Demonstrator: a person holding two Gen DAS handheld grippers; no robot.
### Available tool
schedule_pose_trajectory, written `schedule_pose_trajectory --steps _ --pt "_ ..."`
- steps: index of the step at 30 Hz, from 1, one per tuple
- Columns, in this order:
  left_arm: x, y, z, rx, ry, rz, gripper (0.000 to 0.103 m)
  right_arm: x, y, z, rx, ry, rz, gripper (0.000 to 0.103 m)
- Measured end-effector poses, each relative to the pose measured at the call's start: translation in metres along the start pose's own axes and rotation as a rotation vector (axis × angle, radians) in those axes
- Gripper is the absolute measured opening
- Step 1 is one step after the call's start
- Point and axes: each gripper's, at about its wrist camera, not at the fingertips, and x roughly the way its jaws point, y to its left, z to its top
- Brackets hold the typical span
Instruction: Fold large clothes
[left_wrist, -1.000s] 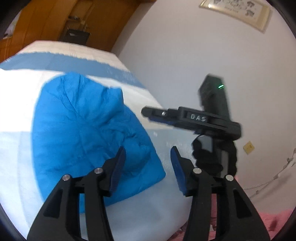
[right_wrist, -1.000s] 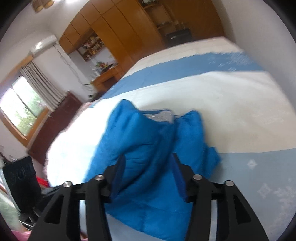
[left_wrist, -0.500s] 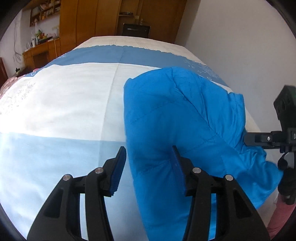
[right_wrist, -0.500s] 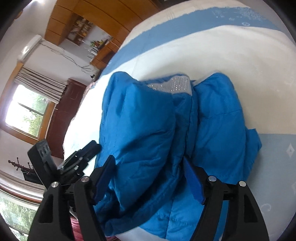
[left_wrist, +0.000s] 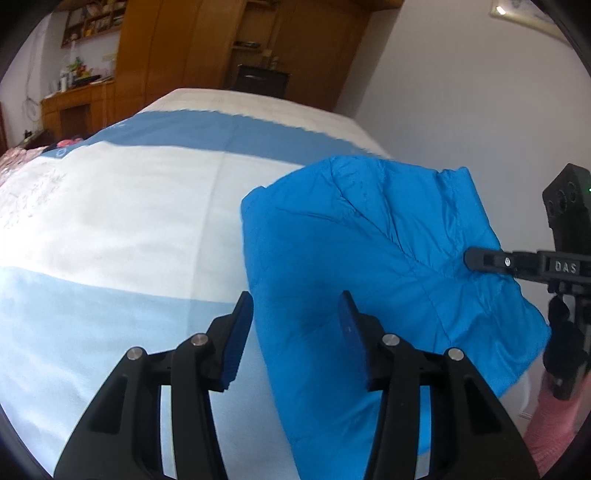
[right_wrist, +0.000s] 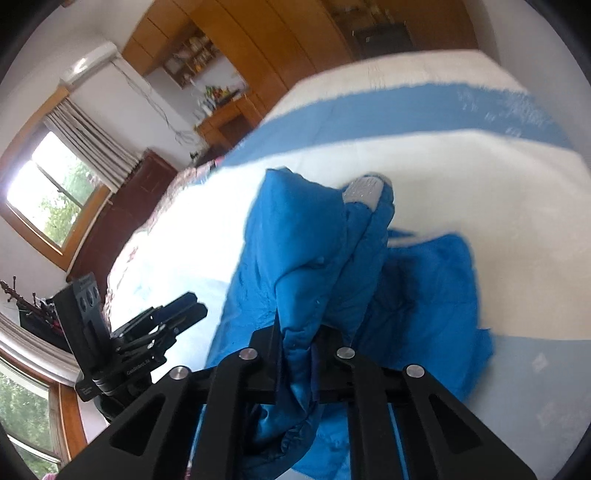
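Right wrist view: the blue jacket (right_wrist: 314, 258) is pinched by the right hand-held gripper (right_wrist: 297, 354) above the bed (right_wrist: 461, 166), while the left hand-held gripper (left_wrist: 295, 325) is held spread

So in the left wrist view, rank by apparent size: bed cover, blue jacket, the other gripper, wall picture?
1. Bed cover
2. Blue jacket
3. Right gripper, partly cut off at the frame edge
4. Wall picture, only a corner showing, so unsure

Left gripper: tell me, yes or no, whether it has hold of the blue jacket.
No. In the left wrist view the left gripper is open, its jaws spread apart over the edge of the blue jacket without pinching any fabric.
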Motion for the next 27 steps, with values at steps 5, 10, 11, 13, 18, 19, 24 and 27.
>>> schedule_pose_trajectory --steps 5,10,11,13,18,19,24,27 --pt "0.013 -0.033 0.000 0.072 0.028 -0.057 0.044 -0.030 -0.026 -0.014 0.043 -0.054 -0.038 0.010" --pt "0.044 -0.048 -0.016 0.113 0.110 -0.078 0.041 -0.014 -0.062 -0.052 0.112 -0.014 -0.045 0.010" --pt "0.050 -0.049 -0.019 0.121 0.117 -0.070 0.041 -0.010 -0.068 -0.059 0.118 -0.011 -0.044 0.011" --pt "0.059 -0.049 -0.026 0.136 0.127 -0.064 0.043 -0.001 -0.081 -0.076 0.137 -0.017 -0.037 0.013" --pt "0.069 -0.050 -0.049 0.175 0.110 -0.010 0.043 0.021 -0.112 -0.105 0.188 -0.080 0.040 0.015" --pt "0.069 -0.050 -0.053 0.177 0.103 0.003 0.043 0.023 -0.115 -0.108 0.201 -0.092 0.054 0.015" --pt "0.062 -0.047 -0.047 0.140 0.115 -0.014 0.042 0.011 -0.101 -0.105 0.159 -0.123 0.009 0.021" --pt "0.032 -0.046 -0.042 0.116 0.068 -0.023 0.041 -0.027 -0.069 -0.113 0.038 -0.229 -0.156 0.024"
